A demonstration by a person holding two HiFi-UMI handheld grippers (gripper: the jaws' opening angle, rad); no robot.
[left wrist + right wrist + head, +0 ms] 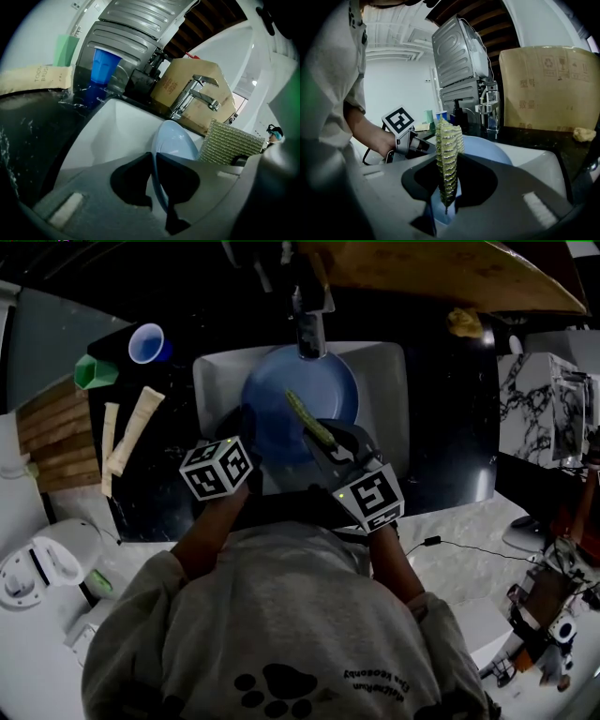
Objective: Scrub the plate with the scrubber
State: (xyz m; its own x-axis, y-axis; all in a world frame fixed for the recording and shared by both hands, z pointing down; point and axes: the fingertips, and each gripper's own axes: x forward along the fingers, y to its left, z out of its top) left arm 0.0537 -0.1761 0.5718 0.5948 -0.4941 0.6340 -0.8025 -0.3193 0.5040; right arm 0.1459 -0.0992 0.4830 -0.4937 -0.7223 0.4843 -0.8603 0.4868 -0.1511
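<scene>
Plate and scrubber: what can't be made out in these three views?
- Near rim of the plate: head view, covered by the left claw and right claw.
- Whether the scrubber touches the plate: head view too dark; right gripper view shows it edge-on, its lower end behind the claw.
- Floor of the sink: head view, hidden by the plate.
- Dirt on the plate: too dim everywhere.

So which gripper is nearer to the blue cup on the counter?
Left. The left gripper grips the plate rim at the left side of the sink, toward the blue cup; the right gripper, holding the scrubber, is farther right.
</scene>
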